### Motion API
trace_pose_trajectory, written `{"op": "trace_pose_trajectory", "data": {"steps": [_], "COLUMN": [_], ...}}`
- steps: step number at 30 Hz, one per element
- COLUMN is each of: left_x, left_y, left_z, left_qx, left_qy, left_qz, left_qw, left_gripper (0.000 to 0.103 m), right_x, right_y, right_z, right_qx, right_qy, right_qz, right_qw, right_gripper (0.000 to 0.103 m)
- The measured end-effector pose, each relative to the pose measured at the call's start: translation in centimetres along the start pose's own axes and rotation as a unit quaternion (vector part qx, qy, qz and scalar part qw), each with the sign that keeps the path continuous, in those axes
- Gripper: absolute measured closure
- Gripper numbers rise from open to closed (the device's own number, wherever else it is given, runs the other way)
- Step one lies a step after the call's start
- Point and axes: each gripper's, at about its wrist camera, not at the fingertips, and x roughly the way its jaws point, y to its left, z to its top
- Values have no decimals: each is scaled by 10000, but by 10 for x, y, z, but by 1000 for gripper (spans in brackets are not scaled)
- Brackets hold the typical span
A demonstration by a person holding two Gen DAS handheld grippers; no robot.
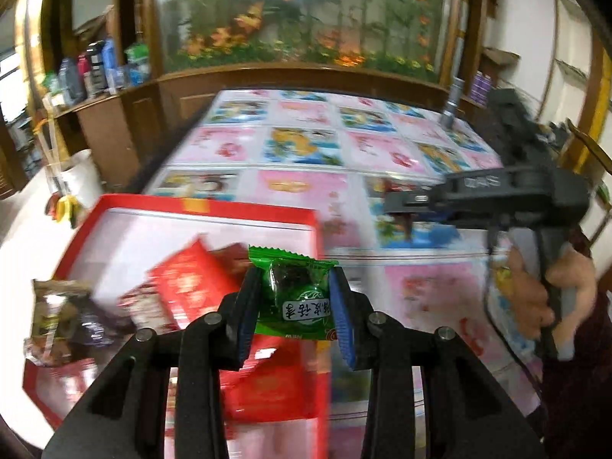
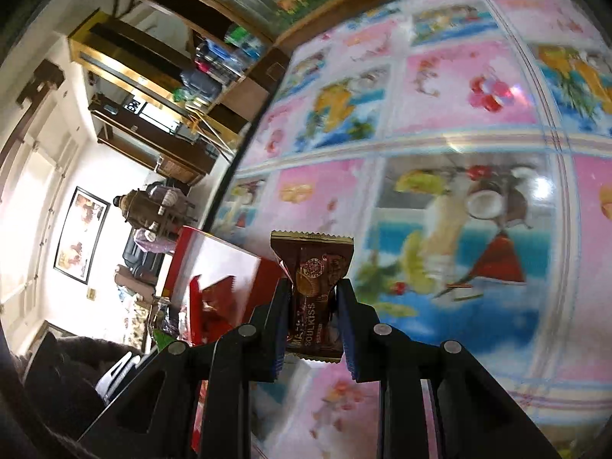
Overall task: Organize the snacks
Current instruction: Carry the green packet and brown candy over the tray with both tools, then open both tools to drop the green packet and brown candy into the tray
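Midway through: left gripper (image 1: 294,298) clamps a green candy (image 1: 296,296), right gripper (image 2: 313,319) a brown chocolate (image 2: 315,290), red box (image 1: 214,208) partly filled.

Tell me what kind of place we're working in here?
Most likely a home living or dining room: a large fish tank set in wooden cabinetry, a table under a fruit-print cover, and a framed picture on the wall.

A home living room: a fish tank (image 1: 302,15) in wood cabinetry, a framed picture (image 2: 81,234), a sofa (image 2: 134,256).
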Motion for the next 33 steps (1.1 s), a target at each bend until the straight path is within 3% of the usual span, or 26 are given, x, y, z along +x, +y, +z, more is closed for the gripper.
{"op": "trace_pose_trajectory", "data": {"steps": [6, 12, 23, 33], "left_x": [-7, -18, -26, -28], "left_y": [38, 59, 93, 111], "left_z": [-9, -15, -31, -39], "left_qx": [-240, -324, -687, -861], "left_qy": [-114, -301, -362, -391], "left_qz": [424, 707, 913, 1031], "left_qw": [9987, 9965, 9928, 9902], "left_gripper": [70, 70, 70, 70], "right_x": [-9, 1, 28, 58], "right_y": [65, 138, 179, 204], "right_z": [-34, -81, -111, -138], "right_qx": [-809, -1832, -2186, -2481], "right_qy": [-784, -1278, -1147, -763], "right_qz": [-328, -898, -1305, -1258], "right_qw": [9931, 9706, 9602, 9575], "right_gripper": [79, 79, 79, 79]}}
